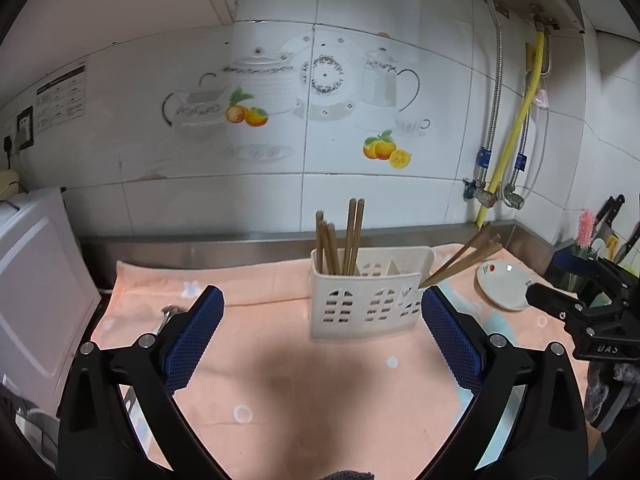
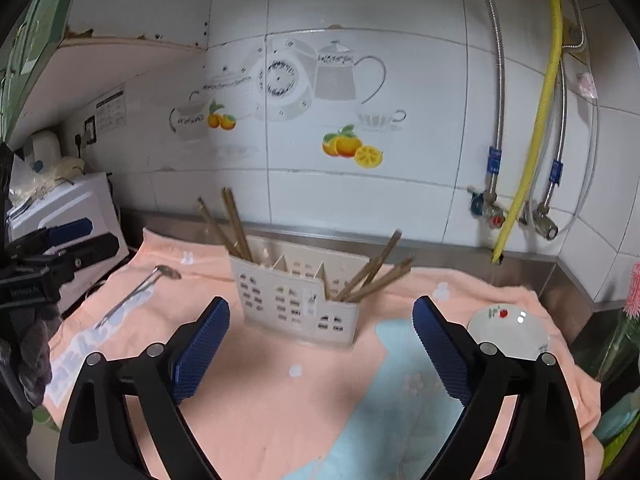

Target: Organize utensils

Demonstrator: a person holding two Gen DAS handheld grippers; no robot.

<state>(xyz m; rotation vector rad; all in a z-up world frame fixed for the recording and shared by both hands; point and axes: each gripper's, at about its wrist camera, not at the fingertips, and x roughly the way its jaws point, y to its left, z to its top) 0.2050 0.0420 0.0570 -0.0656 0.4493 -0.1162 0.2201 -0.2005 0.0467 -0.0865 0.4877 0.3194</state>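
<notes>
Left tongs point(image 1: 322, 332): blue-padded fingers point(image 1: 200, 328) standing wide apart, gripping nothing, hovering over the peach towel point(image 1: 260, 380) just in front of the white utensil caddy point(image 1: 366, 300).

Right tongs point(image 2: 320, 340): fingers likewise spread apart and carrying nothing, facing the utensil caddy point(image 2: 298, 300) from its front right.

Utensil caddy: sitting upright on the towel covering the counter, divided into compartments. Five chopsticks point(image 1: 340, 240) are standing in its left end compartment; a second bundle of chopsticks point(image 1: 464, 258) is leaning outward from its right end compartment.

Metal spoon point(image 2: 136, 292): lying flat on the towel, well to the left of the caddy, bowl end toward the wall.

Small white dish point(image 2: 508, 330) with a red flower print: resting on the towel to the right of the caddy, apart from it.

White appliance point(image 1: 36, 280): standing left of the caddy, beyond the towel's edge.
</notes>
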